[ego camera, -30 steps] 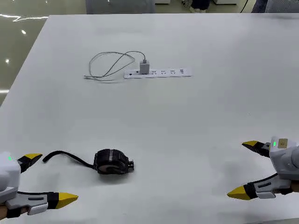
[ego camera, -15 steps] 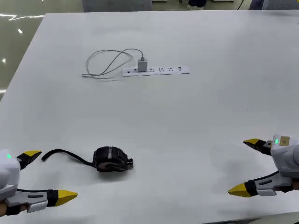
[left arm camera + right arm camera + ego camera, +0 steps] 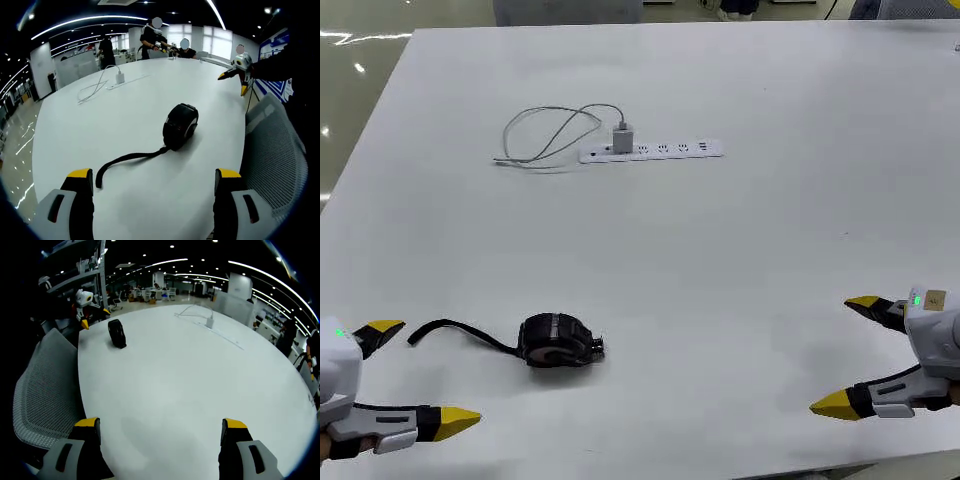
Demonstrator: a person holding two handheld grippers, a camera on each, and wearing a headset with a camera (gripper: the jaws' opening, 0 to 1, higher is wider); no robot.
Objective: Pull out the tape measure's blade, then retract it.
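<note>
– Black tape measure point(image 3: 558, 341), lying on its side on the white table point(image 3: 750, 240), a little ahead of my left gripper point(image 3: 430, 372). Do you have it on your screen?

– I do. How do the left jaws stand?

– Spread wide, pinching nothing. In the left gripper view the tape measure sits forward of the gap between the yellow tips. Its black strap point(image 3: 455, 332) trails back from the case toward me. The loose end lies near the left-hand jaw, but apart from it.

– And your other hand?

– My right gripper point(image 3: 840, 354) is spread just as wide and holds nothing. It's over bare table, and the tape measure is well apart from it, far off to its left and somewhat forward.

– Anything beyond the two grippers?

– Far ahead of both lies a white power strip point(image 3: 652, 150) with a charger point(image 3: 623, 138) plugged into its left end. A pale cable point(image 3: 545, 135) loops out from the charger, further left. In the right gripper view a grey mesh chair point(image 3: 45, 385) stands at the table edge, to the left of the jaws.
</note>
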